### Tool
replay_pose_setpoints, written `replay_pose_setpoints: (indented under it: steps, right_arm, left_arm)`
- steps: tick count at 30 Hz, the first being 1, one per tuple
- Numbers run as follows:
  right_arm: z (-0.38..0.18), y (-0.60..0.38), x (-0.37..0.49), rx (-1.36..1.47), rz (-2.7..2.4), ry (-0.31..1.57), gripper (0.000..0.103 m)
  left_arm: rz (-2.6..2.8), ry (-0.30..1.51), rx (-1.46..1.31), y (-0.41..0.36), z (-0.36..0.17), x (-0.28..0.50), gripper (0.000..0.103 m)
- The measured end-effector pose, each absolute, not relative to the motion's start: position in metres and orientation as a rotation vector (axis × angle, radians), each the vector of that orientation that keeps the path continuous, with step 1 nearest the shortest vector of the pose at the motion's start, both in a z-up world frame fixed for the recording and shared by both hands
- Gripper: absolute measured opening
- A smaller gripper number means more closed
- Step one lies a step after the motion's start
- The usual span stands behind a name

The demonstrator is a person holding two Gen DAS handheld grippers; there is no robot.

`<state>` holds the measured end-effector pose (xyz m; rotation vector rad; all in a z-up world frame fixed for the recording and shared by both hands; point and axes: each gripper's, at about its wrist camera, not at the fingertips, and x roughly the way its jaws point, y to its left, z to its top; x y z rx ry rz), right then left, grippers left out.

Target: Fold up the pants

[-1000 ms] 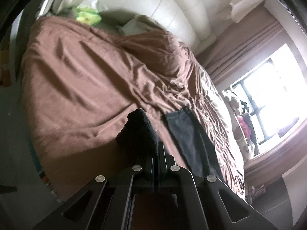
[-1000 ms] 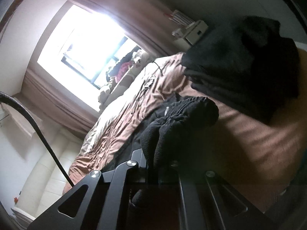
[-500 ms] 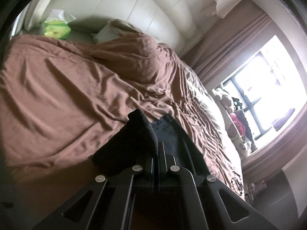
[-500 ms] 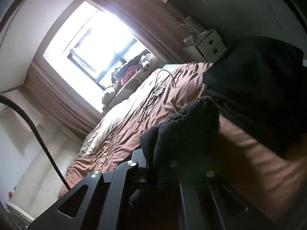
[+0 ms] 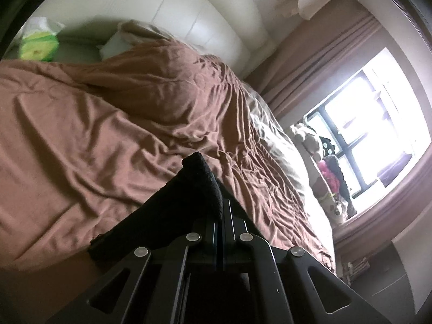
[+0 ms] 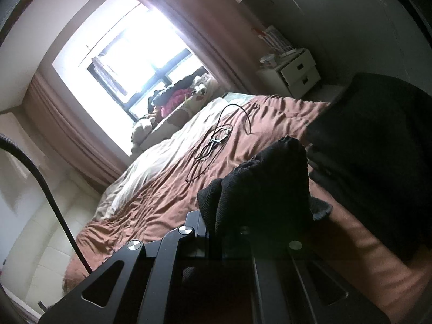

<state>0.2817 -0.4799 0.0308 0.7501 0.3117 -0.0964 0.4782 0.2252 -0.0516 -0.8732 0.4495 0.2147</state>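
Observation:
The black pants bunch over my left gripper, whose jaws are shut on the fabric; the cloth trails down to the left over the brown bed cover. In the right wrist view another bunch of the same black pants stands up from my right gripper, shut on it. The fingertips of both grippers are hidden under the cloth. Both ends hang above the bed.
A pile of dark clothes lies on the bed to the right. A black cable with a small device lies on the cover. Green tissue pack and pillow by the cream headboard. Window sill with stuffed toys; white nightstand.
Both grippers have risen and travelled across the bed with the pants. The dark leg that lay flat on the cover in the left view is gone from sight; the headboard looks closer.

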Motion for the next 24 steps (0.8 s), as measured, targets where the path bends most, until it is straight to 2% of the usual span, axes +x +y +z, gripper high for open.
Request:
replay_pose_setpoints:
  steps: [13,24]
  right_arm:
    - [0.04,-0.475,0.378,0.723,-0.175,0.406,0.002]
    - [0.021,-0.467,0.472,0.763,-0.346,0.566,0.002]
  left_arm:
    - [0.24,0.532,-0.833,0.222,-0.062,0.591,0.001]
    - [0.293,0.695,-0.764,0.205,-0.114,0.68,0.002]
